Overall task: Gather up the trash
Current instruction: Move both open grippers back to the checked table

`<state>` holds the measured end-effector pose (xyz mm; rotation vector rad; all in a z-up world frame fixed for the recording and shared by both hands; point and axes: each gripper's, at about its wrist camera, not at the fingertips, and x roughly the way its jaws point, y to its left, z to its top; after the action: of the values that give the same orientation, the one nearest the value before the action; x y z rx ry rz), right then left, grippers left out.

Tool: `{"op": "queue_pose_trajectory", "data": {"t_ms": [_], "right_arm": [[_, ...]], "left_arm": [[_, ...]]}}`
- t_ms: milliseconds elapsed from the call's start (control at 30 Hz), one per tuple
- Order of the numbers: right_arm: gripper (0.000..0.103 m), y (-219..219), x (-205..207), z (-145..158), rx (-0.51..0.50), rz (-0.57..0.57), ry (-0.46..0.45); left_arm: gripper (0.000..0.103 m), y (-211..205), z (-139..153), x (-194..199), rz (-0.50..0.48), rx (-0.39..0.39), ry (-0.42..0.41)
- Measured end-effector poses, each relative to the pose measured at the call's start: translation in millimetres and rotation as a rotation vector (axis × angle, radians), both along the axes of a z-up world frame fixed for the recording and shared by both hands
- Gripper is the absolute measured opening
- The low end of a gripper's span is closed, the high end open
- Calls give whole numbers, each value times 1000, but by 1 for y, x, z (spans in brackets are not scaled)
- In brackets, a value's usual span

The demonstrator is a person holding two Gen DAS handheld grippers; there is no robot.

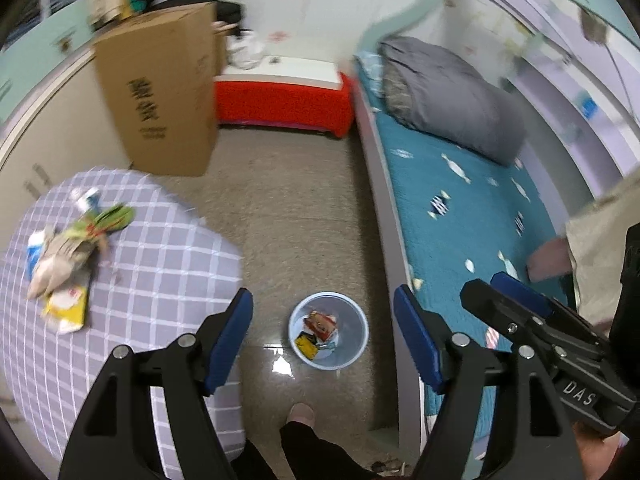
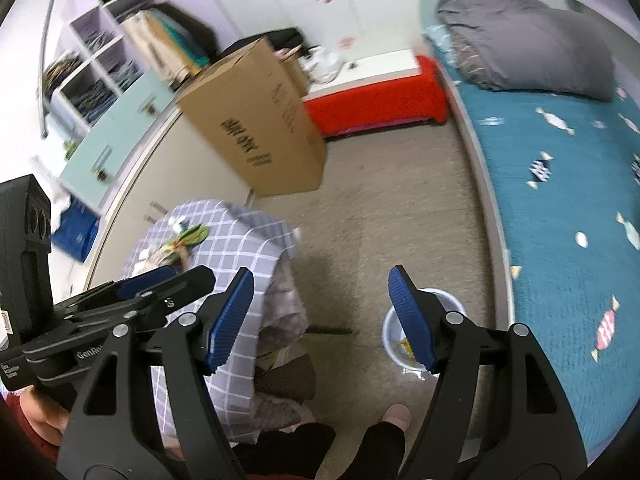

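Note:
A pile of trash point(image 1: 68, 256) lies on the table with the checked cloth point(image 1: 160, 264): crumpled beige paper, a green wrapper, a yellow packet and a blue-white one. The same trash point(image 2: 186, 240) shows on the table point(image 2: 248, 236) in the right wrist view. A light blue bin point(image 1: 328, 332) stands on the floor with several wrappers inside. My left gripper point(image 1: 323, 296) hangs open above the bin, holding nothing. My right gripper point(image 2: 322, 276) is open and empty too; its right finger hides part of the bin point(image 2: 454, 302). Each gripper appears in the other's view, right point(image 1: 484, 284) and left point(image 2: 182, 276).
A tall cardboard box point(image 1: 160, 92) stands behind the table, by a cabinet. A red bench point(image 1: 280, 100) sits at the far wall. A bed with a teal cover point(image 1: 460, 220) and grey pillow runs along the right. The person's foot point(image 1: 302, 414) is near the bin.

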<state>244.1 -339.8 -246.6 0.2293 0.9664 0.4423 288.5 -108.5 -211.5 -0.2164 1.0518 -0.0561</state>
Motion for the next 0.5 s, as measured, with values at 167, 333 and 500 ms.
{"op": "queue_pose_trajectory", "data": {"t_ms": [167,333,500], "right_arm": [[69,54,6,-8,8,106,17],[69,103,9,-12,5,186,30],[69,149,19,-14,4,206,40]], "left_arm": [[71,59,2,-22,138,6,2],[71,126,-2,-33,272,-11,16],[71,189,-6,-32,357,-29,27]]}}
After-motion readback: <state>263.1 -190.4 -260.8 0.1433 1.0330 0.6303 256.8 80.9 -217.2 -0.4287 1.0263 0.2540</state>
